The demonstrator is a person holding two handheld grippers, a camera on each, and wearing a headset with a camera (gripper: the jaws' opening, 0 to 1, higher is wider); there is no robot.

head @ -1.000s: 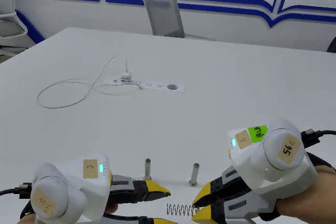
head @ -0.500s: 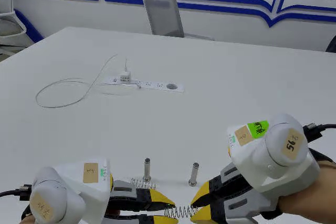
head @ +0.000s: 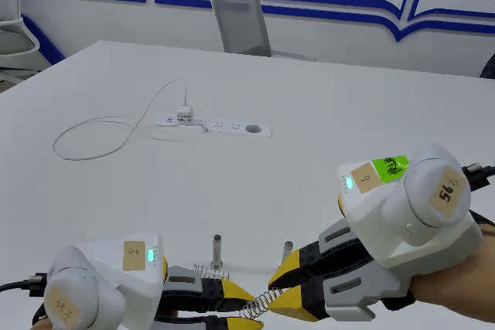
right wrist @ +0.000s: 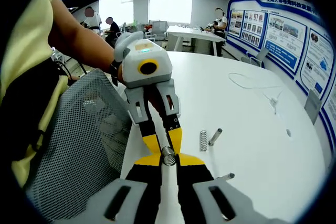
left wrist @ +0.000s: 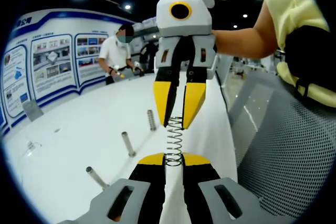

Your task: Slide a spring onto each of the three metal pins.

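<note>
2 upright pins (head: 217, 251) just beyond jaws, bare tabletop (head: 309, 160) behind

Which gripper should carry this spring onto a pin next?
Right, probably. Both the left gripper and right gripper pinch the spring by its ends, but the right gripper's tips sit next to a bare pin in the head view.

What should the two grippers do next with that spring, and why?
Probably the left gripper should let go of the spring. Both it and the right gripper pinch the spring's ends, so it hangs in the air between them, while the pins stand bare on the table. With one end free, the right gripper could likely tip the spring over a pin.
</note>
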